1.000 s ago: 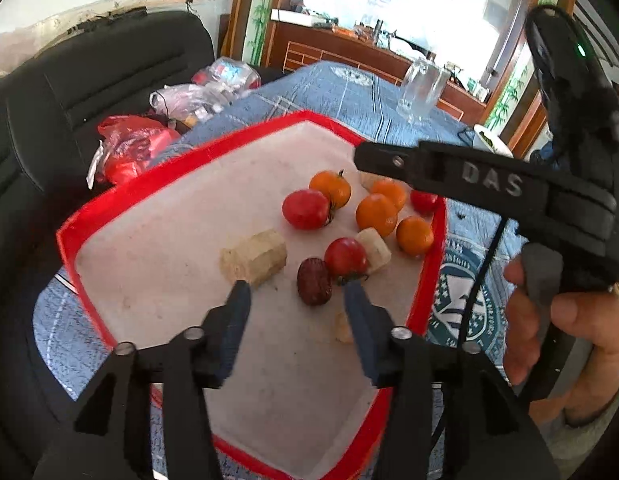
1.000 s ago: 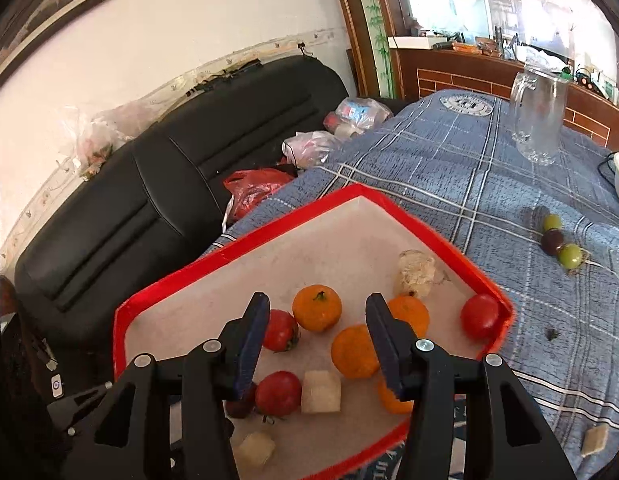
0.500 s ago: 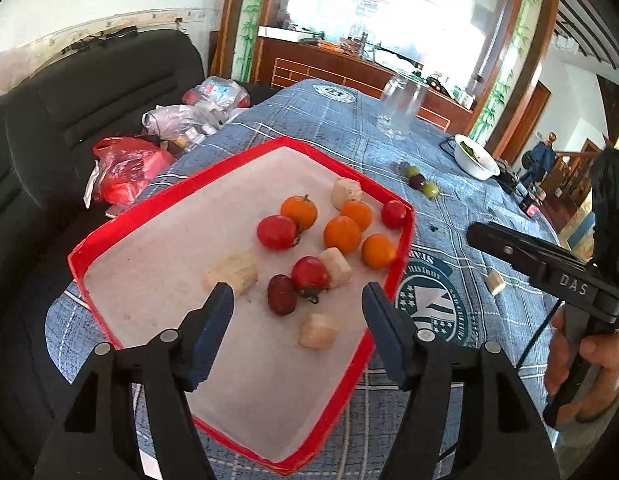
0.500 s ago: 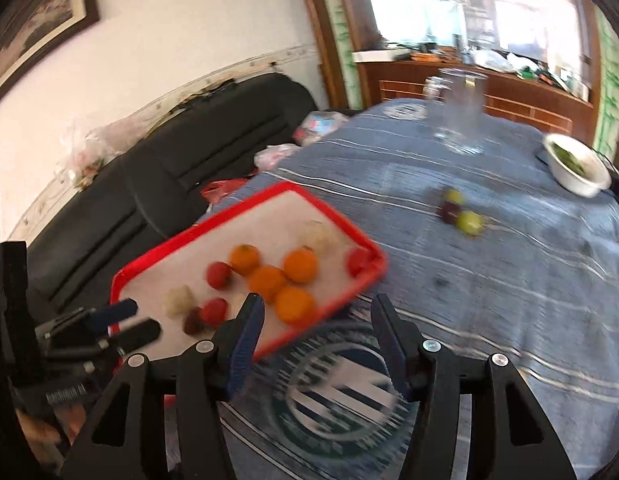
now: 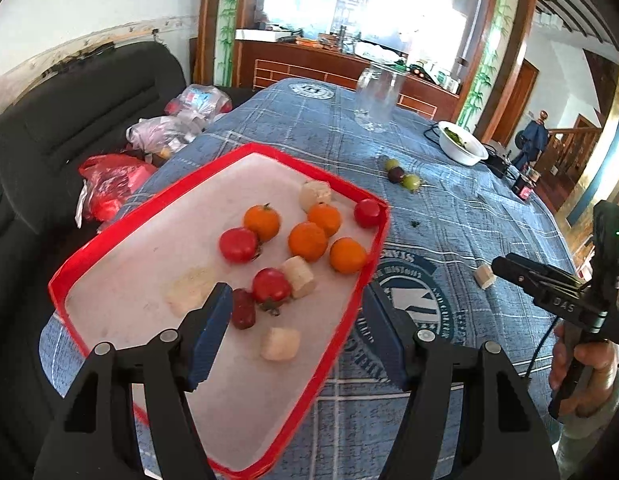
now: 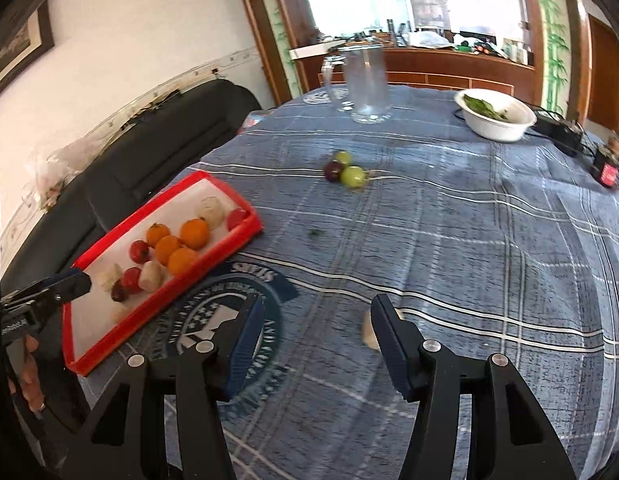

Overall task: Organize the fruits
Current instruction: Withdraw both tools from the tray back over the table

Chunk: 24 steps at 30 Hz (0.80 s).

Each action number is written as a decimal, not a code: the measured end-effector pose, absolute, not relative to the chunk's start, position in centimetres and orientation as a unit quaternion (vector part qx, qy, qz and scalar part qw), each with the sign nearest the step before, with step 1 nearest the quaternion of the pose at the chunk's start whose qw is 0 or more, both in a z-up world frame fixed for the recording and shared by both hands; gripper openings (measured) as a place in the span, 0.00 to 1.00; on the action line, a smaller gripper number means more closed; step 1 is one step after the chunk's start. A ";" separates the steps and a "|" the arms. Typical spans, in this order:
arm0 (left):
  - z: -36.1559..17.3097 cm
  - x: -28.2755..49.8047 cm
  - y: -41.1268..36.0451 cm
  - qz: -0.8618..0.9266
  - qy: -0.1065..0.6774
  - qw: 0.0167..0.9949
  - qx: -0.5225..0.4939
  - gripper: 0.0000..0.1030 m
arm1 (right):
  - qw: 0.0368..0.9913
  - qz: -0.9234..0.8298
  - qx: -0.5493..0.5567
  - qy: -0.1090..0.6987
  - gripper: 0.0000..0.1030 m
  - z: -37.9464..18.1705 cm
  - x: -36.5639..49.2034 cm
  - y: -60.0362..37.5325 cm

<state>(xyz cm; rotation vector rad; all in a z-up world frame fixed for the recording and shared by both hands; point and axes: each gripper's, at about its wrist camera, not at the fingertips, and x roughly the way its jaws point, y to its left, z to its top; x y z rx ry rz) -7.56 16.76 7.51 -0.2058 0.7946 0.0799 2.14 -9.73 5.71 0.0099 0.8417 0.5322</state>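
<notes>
We saw a table under a blue checked cloth (image 6: 449, 240), and at its left edge lay a red tray (image 5: 351, 322) with a pale floor. Behind the table stood a black sofa (image 5: 69, 120) with plastic bags on it. Far back on the cloth stood a clear glass jug (image 6: 365, 84), and to the right of it a white bowl (image 6: 495, 114) with some green leaves.

The left gripper (image 5: 297, 332) hung over the near part of the tray; its jaws were apart and held nothing. The right gripper (image 6: 315, 342) hung over the bare cloth, right of the tray; its jaws were also apart and empty. A pale chunk (image 6: 369, 330) lay on the cloth just beside the right finger, partly hidden by it; we could not tell if they touched.

In the tray we counted four oranges (image 5: 307, 241), close together, three red tomatoes (image 5: 238, 245), one dark fruit (image 5: 243, 314) and some pale chunks (image 5: 280, 344). Three small fruits (image 6: 344, 170), two green and one dark, lay together on the cloth well apart from the tray, between it and the bowl
</notes>
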 end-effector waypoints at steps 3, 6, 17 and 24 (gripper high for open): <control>7.9 -6.9 15.8 0.031 0.387 0.917 -0.093 0.64 | 0.879 0.247 0.016 0.408 0.56 5.0 2.9 -10.6; 8.3 -5.9 14.6 0.022 0.393 0.916 -0.083 0.64 | 0.878 0.246 0.025 0.410 0.56 4.4 3.3 -11.2; 9.0 1.1 8.0 -0.020 0.406 0.912 -0.051 0.64 | 0.881 0.248 0.043 0.402 0.56 3.0 4.0 -13.6; 8.8 7.2 5.3 -0.002 0.397 0.918 -0.020 0.64 | 0.876 0.253 0.041 0.409 0.50 2.8 4.2 -13.7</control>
